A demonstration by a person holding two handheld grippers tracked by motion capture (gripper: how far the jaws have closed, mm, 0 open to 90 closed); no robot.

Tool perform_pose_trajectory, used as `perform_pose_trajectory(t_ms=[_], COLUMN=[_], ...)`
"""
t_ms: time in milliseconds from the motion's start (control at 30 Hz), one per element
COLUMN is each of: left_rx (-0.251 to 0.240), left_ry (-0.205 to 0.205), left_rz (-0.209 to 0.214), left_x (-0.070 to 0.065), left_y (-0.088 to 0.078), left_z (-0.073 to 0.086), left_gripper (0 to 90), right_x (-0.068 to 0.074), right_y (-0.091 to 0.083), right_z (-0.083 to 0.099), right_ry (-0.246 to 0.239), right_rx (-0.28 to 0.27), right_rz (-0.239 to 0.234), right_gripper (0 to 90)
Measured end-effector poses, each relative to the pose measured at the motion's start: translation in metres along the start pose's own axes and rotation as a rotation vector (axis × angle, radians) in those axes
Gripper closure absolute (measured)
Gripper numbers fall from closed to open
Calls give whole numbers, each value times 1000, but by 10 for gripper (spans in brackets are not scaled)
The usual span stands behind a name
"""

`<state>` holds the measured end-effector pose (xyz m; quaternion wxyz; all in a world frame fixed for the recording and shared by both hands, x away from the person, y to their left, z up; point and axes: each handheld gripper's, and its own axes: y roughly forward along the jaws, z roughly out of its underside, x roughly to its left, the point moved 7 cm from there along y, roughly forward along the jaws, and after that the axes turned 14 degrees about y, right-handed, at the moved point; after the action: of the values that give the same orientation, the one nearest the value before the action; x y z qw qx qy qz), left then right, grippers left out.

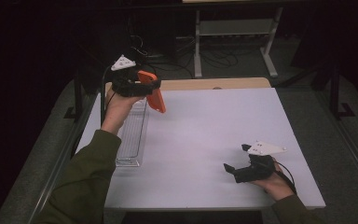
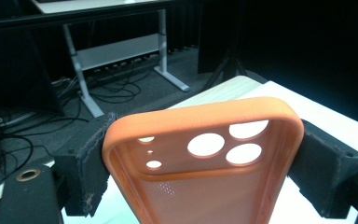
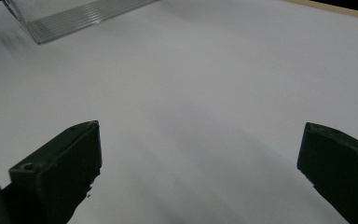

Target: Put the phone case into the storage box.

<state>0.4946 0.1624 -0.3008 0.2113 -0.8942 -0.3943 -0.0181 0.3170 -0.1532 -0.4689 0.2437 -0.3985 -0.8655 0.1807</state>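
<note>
Jaws of left gripper [image 1: 144, 86] clamped on both long edges of orange soft-plastic phone case with round camera cut-outs [image 2: 205, 158], pads [image 2: 91, 163] pressed flat against its sides; case held raised above far left part of white table top [image 1: 205, 140], over clear ribbed plastic tray [image 1: 133, 135], hanging tilted from the grip. Jaws of right gripper [image 1: 237, 162] spread wide with bare table between them, touching nothing, low over near right part of table.

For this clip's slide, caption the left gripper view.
Left gripper clamps an orange phone case by its sides.
</note>
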Motion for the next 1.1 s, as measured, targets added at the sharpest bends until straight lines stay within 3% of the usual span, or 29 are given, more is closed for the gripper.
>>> perform_pose_trajectory(t_ms=[567, 1100], left_rx=[13, 62], left_ry=[-19, -32], left_rz=[-102, -210], left_x=[27, 51], left_y=[-2, -3], left_z=[11, 25], left_gripper=[151, 152], right_x=[0, 0], right_y=[0, 0], right_z=[0, 1], right_ry=[1, 3], right_rx=[3, 4], right_rz=[-1, -2], right_gripper=[0, 0])
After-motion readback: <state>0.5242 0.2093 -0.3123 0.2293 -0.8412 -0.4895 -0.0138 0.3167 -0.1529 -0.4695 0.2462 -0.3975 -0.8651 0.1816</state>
